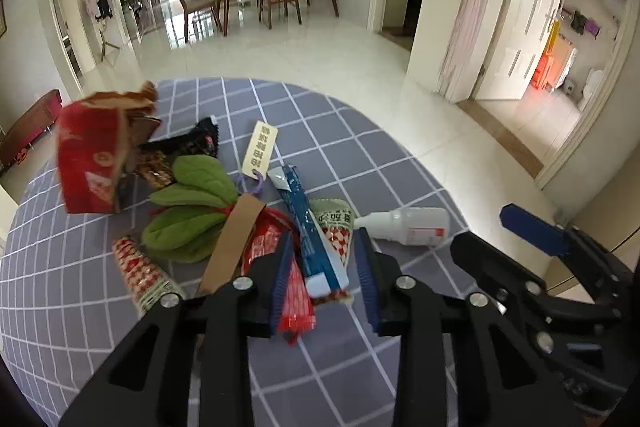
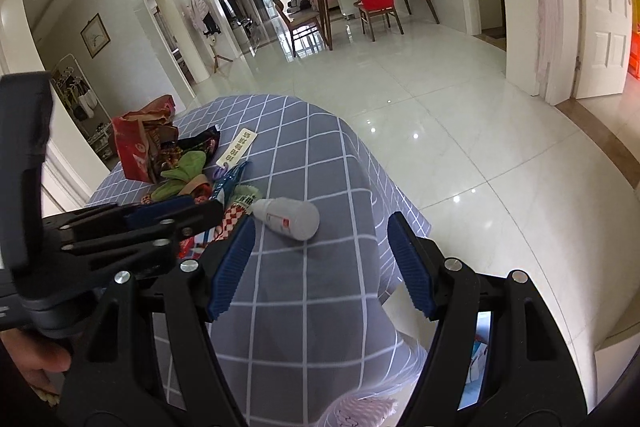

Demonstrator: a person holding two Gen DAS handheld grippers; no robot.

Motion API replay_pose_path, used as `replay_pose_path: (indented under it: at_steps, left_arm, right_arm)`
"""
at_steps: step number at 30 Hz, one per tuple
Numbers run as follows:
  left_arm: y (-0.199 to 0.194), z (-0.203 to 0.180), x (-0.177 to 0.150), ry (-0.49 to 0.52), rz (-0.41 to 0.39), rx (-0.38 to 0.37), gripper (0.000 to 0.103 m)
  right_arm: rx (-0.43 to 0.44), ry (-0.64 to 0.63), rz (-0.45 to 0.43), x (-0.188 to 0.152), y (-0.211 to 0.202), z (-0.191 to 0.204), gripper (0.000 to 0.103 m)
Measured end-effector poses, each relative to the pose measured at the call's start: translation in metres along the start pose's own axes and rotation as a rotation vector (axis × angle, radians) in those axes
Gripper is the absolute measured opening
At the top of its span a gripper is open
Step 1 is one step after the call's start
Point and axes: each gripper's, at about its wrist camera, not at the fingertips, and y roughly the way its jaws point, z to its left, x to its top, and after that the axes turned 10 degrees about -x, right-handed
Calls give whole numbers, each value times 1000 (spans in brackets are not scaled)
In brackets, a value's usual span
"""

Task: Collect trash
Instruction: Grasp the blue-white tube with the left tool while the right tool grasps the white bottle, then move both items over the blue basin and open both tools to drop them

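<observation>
Trash lies heaped on a round table with a grey checked cloth (image 1: 72,331). My left gripper (image 1: 324,275) hovers low over the near end of the heap. A red wrapper (image 1: 296,299) and a blue wrapper (image 1: 306,227) lie between its blue pads, with a gap still showing beside the right pad. A white bottle (image 1: 404,225) lies on its side to the right, and a red‑white checked wrapper (image 1: 338,231) sits beside the blue one. My right gripper (image 2: 322,219) is open wide with nothing in it, just short of the white bottle (image 2: 292,217).
Farther back are green leaf shapes (image 1: 188,211), a brown card strip (image 1: 232,247), a wooden tag (image 1: 260,147), a black wrapper (image 1: 192,143) and an open red paper bag (image 1: 92,155). The cloth drops off at the table's right edge (image 2: 384,195) to a glossy tiled floor (image 2: 460,131).
</observation>
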Motion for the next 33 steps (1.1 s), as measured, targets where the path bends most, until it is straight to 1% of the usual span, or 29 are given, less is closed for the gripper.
replay_pose_path:
  at_steps: [2,3,5,8,12,13,15,18,21,25,28,33]
  left_arm:
    - [7,2,3,-3,12,4,17]
    - [8,4,4,-13,11,5,17]
    - [4,9,2,-43,-1,-22,14]
    - [-6,15,-3,-70,-37,-31,12]
    - [-22,18,-9,-89,-83,-37,12]
    - [-25,19,-10,-92,-88,-39,12]
    - [-31,22,-12,-100,-102,-38,12]
    - [-42,25,-15,-104,-115,-35,12]
    - [-55,26,-20,-106,-128,-31,11]
    - [-71,19,-25,-100,-143,-37,11]
    - [-81,6,-30,-84,-150,-56,11]
    - [-87,-33,-38,-36,-140,-122,11]
  right_arm:
    - [6,-11,10,2,6,1,68]
    - [14,-17,18,3,9,2,68]
    - [22,-35,29,4,13,7,68]
    - [35,-70,45,5,21,16,66]
    - [36,-129,79,6,34,31,56]
    - [26,-148,77,6,37,34,54]
    - [1,-185,74,7,40,39,39]
    - [3,-215,74,9,42,42,39]
    - [20,-198,51,7,32,42,38]
    - [52,-160,23,2,10,38,38]
    - [83,-107,4,-1,-12,27,38]
    - [81,-3,-38,-16,-56,-11,38]
